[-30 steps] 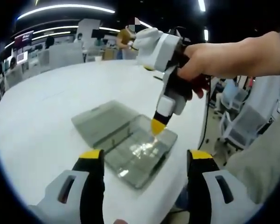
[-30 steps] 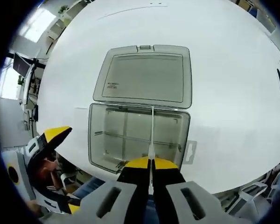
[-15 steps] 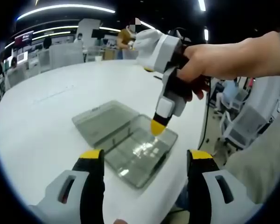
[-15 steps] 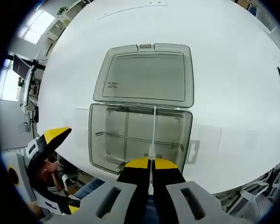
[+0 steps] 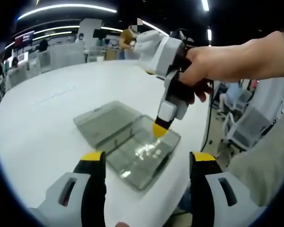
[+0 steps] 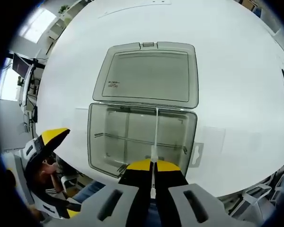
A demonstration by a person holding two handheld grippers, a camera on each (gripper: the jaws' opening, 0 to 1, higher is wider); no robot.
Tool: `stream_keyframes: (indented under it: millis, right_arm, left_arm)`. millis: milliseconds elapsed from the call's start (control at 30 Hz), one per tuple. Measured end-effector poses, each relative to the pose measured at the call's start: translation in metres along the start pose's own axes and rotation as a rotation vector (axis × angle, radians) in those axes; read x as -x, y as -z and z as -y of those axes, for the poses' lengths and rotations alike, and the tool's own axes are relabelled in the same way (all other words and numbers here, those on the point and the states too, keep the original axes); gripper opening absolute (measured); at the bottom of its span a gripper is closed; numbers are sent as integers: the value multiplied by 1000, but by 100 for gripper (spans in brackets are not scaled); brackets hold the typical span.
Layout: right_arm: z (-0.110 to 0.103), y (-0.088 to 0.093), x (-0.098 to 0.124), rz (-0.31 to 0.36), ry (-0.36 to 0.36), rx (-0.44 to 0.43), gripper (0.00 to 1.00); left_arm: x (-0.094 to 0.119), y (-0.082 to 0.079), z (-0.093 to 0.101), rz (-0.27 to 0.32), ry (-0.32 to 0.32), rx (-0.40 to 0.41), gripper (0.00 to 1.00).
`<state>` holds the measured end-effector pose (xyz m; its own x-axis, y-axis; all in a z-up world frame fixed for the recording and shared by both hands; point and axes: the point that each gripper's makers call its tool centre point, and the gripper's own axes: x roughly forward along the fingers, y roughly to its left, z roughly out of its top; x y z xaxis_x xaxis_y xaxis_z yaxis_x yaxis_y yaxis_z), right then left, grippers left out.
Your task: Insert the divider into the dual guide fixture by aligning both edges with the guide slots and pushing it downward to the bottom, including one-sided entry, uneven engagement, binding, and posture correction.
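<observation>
While the right gripper (image 6: 153, 163) pinches the clear divider (image 6: 155, 135) over the open box (image 6: 142, 141) and the left gripper (image 5: 146, 161) gapes wide, uneven slot entry risks binding.

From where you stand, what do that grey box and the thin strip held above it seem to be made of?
The box looks like smoky see-through plastic with a glossy finish: the white table shows through its hinged lid. The divider, pinched by the right gripper, seems thin clear plastic, though it is seen edge-on.
</observation>
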<state>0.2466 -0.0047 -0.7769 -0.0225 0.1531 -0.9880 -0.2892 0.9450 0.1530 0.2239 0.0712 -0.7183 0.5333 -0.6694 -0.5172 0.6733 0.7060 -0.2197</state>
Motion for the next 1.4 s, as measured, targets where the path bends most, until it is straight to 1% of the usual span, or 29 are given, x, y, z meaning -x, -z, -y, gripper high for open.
stream_keyframes:
  millis: [167, 233, 300, 467, 600, 867, 1200, 1400]
  right_arm:
    - [0, 2, -3, -3, 10, 4, 0]
    - [0, -1, -6, -5, 13, 0, 0]
    - [0, 0, -8, -6, 23, 21, 0]
    - [0, 1, -9, -9, 33, 24, 0]
    - [1, 0, -13, -12, 43, 29, 0]
    - [-1, 3, -13, -25, 58, 37, 0]
    - [-2, 2, -14, -49, 92, 57, 0]
    - [-1, 4, -13, -58, 97, 47, 0]
  left_arm:
    - [0, 1, -1, -3, 0, 1, 69]
    - [0, 1, -1, -5, 1, 0, 69]
    - [0, 1, -1, -4, 1, 1, 69]
    - [0, 2, -2, -6, -1, 0, 69]
    - [0, 3, -2, -11, -1, 0, 69]
    - [0, 5, -4, -19, -1, 2, 69]
    - [0, 6, -3, -29, 0, -2, 69]
    - [-1, 7, -1, -37, 4, -10, 69]
